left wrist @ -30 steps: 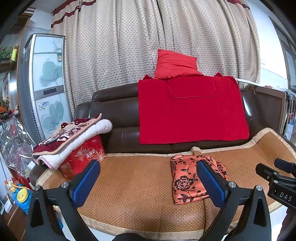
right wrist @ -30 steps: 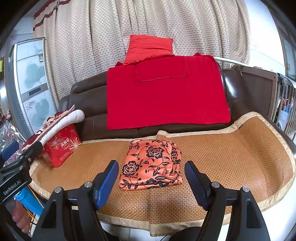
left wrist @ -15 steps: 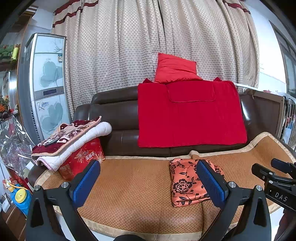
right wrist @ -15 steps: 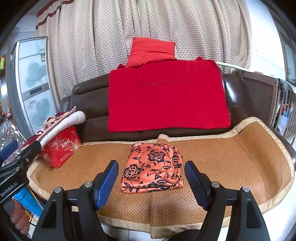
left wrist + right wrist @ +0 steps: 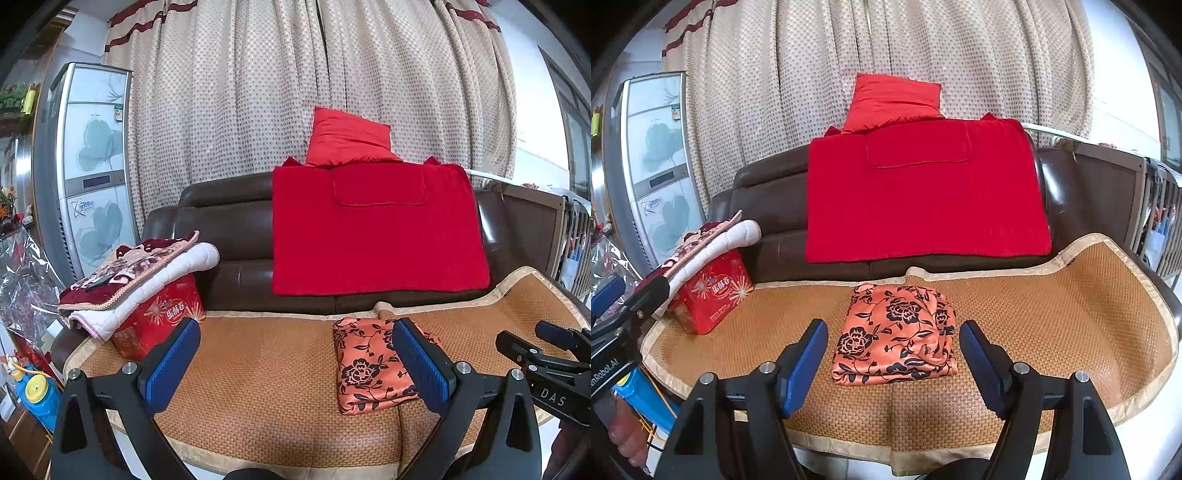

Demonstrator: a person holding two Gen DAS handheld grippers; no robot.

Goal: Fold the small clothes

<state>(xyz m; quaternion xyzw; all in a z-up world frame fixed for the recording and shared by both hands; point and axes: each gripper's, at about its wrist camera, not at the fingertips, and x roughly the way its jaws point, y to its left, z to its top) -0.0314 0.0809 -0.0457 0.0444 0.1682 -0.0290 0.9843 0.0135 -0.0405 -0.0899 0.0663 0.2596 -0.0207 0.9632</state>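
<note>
A folded orange garment with black flowers [image 5: 897, 334] lies on the woven mat [image 5: 1052, 317] covering the sofa seat. In the left wrist view it [image 5: 365, 365] lies partly behind my right finger. My left gripper [image 5: 295, 354] is open and empty, held back from the seat and left of the garment. My right gripper [image 5: 894, 354] is open and empty, in front of the garment with its fingers either side of it in view, not touching.
A red box [image 5: 159, 321] with a folded quilt [image 5: 136, 273] on top stands at the mat's left end. A red blanket [image 5: 373, 229] and red cushion [image 5: 347, 140] hang on the brown sofa back. A cabinet [image 5: 88, 166] stands left, a railing [image 5: 1156, 221] right.
Both grippers have drawn back and risen slightly from the sofa; the garment sits lower and smaller in both views. Both stay open. The garment has not moved.
</note>
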